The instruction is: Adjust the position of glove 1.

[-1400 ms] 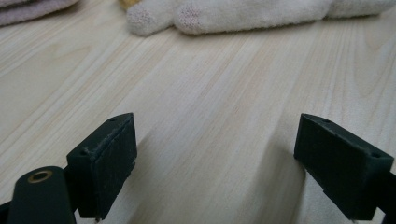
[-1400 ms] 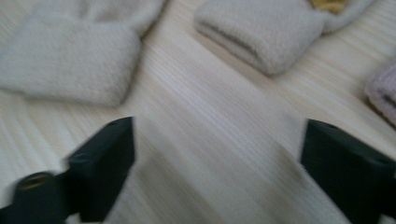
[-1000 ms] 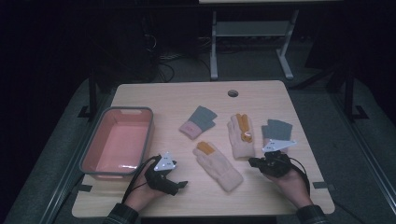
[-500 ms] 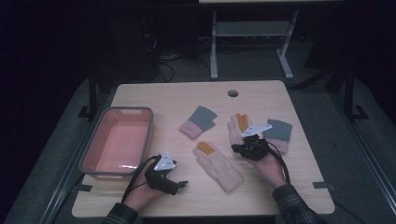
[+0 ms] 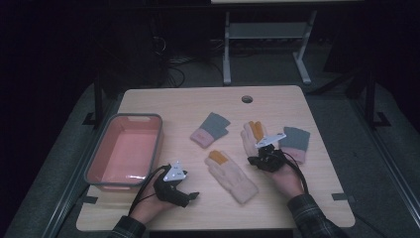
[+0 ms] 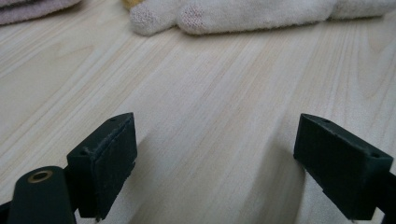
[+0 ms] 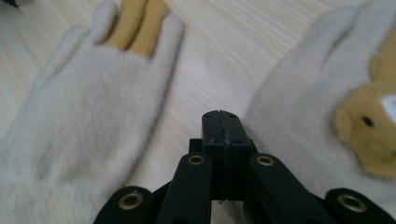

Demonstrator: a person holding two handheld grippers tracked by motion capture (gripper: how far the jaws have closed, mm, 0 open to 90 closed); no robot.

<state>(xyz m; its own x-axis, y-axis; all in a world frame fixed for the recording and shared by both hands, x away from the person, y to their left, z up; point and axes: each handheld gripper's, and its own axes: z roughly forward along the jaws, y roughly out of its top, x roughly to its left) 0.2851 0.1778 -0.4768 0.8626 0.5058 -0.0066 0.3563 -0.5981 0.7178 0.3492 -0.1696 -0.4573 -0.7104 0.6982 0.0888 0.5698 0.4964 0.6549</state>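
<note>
Bear face (image 7: pixel 373 121) on right glove (image 7: pixel 327 116) beside right gripper (image 7: pixel 222 122), jaws pressed together; left gripper (image 6: pixel 215 158) jaws spread.

bare table (image 5: pixel 173 106), 2 gloves (image 5: pixel 232 174) — narrow gap

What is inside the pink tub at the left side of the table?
The pink tub looks empty in the high view: its bare pink floor shows, with only a pale glint of light near the front. The strip just behind its near wall is hidden by that wall.
</note>
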